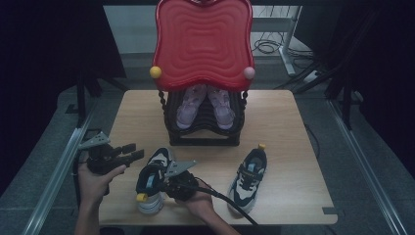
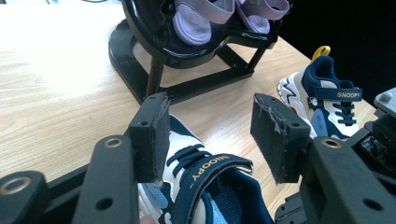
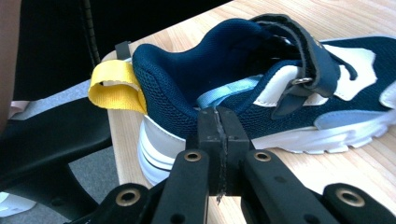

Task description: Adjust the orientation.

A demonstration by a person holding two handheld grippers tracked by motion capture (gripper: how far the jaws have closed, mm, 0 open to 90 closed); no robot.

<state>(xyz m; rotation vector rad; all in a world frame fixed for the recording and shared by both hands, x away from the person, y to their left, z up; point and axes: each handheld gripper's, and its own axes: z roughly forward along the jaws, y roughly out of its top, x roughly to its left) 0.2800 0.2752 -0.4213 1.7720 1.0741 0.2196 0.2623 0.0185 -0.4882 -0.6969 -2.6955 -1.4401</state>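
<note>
At upper centre, the black rack (image 1: 203, 128) is holding two lilac sandals (image 1: 205, 105). Your left hand-held gripper (image 1: 129, 152) is hovering with jaws apart. Your right hand-held gripper (image 1: 165, 185) is pressing closed jaws against the navy sneaker (image 1: 152, 178) at lower left of the tabletop (image 1: 288, 122).

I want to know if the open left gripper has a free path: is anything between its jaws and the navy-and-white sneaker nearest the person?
Nothing visible blocks it. In the left gripper view the left gripper stands open just above the navy-and-white sneaker, with only air between pads and strap. The right gripper, shut, sits against the shoe's side, off that path.

The black left gripper (image 1: 132, 152) is held level with its jaws wide apart. The black right gripper (image 3: 218, 135) is pressed tight together.
</note>
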